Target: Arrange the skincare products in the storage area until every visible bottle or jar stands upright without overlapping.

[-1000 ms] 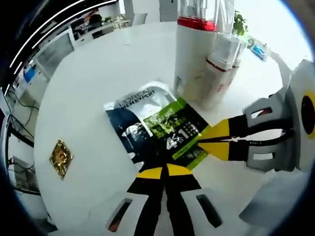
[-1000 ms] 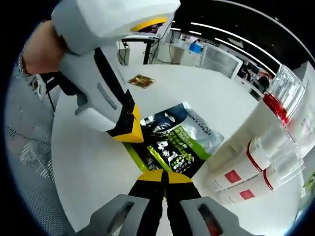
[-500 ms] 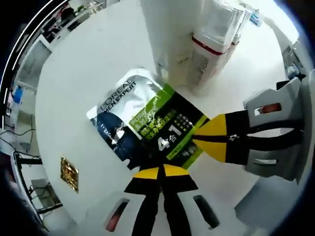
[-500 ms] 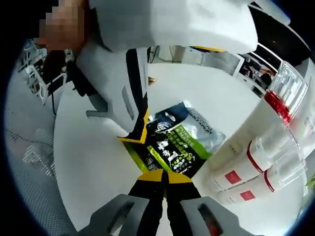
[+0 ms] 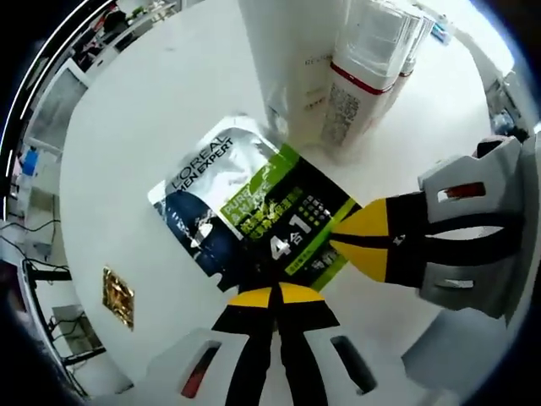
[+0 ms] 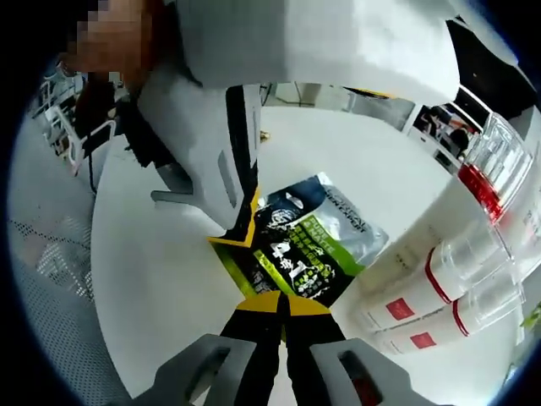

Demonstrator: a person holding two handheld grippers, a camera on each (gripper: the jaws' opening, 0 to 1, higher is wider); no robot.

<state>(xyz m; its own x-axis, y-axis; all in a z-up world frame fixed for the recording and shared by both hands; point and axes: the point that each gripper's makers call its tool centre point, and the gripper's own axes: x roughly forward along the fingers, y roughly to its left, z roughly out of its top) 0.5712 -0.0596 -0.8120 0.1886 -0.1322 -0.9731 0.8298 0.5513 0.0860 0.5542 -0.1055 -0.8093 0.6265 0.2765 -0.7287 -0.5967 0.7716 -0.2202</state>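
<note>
My left claw (image 5: 272, 295) is pinched together on the near edge of the sachet (image 5: 254, 222), the flat black, green and silver sample packet lying on the white worktop (image 5: 152, 118). My right claw (image 6: 281, 303) is likewise clamped on an adjoining edge of the same sachet (image 6: 308, 245); in the left gripper view it enters from the right, with its yellow tips (image 5: 365, 245) meeting on the packet's corner.

Change noted: against the picture of a second ago, the left gripper view has swung to look more steeply down, and the bottles stand higher in it. Over the last half second almost nothing differs, and both grips remain as they were. I judge the sachet is held steady by two edges and has not yet been lifted or shifted.

The tall white bottle (image 5: 292, 59) and the red-banded bottle (image 5: 359, 80) stand upright just beyond the sachet; the right gripper view shows the clear-capped bottles (image 6: 439, 279) grouped closely at the right. A small gold packet (image 5: 117, 298) lies well apart. I judge the bottles compliant; the sachet is the outstanding item.
</note>
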